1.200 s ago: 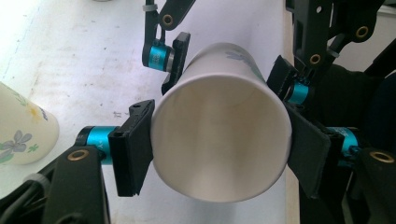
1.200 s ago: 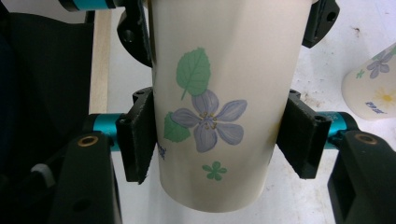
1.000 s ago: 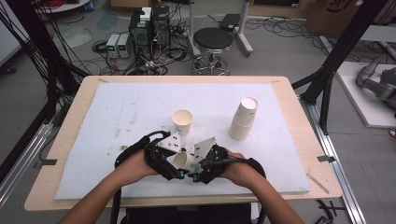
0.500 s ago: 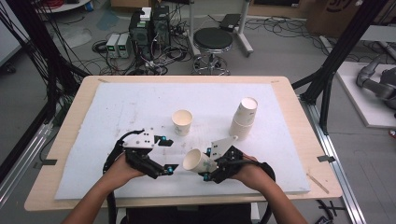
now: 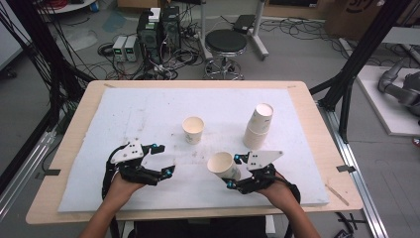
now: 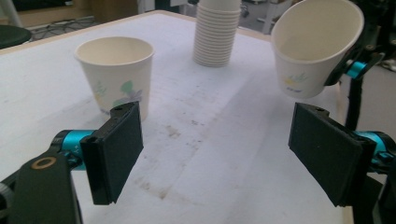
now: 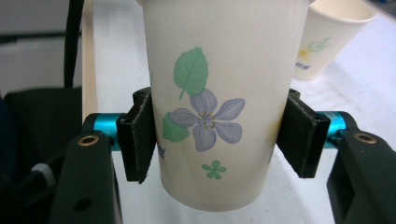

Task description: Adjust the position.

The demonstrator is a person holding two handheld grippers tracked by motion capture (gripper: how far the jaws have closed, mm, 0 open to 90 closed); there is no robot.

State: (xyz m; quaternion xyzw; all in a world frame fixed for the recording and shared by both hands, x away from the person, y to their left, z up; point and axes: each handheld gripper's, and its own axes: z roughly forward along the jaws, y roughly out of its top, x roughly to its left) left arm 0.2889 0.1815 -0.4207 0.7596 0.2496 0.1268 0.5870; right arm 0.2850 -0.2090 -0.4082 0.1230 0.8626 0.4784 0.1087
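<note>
The right claw (image 5: 233, 172) clamps a tilted paper cup (image 5: 224, 166), while the left claw (image 5: 165, 158) gapes wide and empty.

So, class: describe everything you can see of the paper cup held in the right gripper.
The paper cup is off-white with a printed purple flower and green leaves. It looks empty and undented, tilted with its open mouth toward the left, lifted off the white table cover. The right gripper clamps its sides between black pads; nothing else touches it.
</note>
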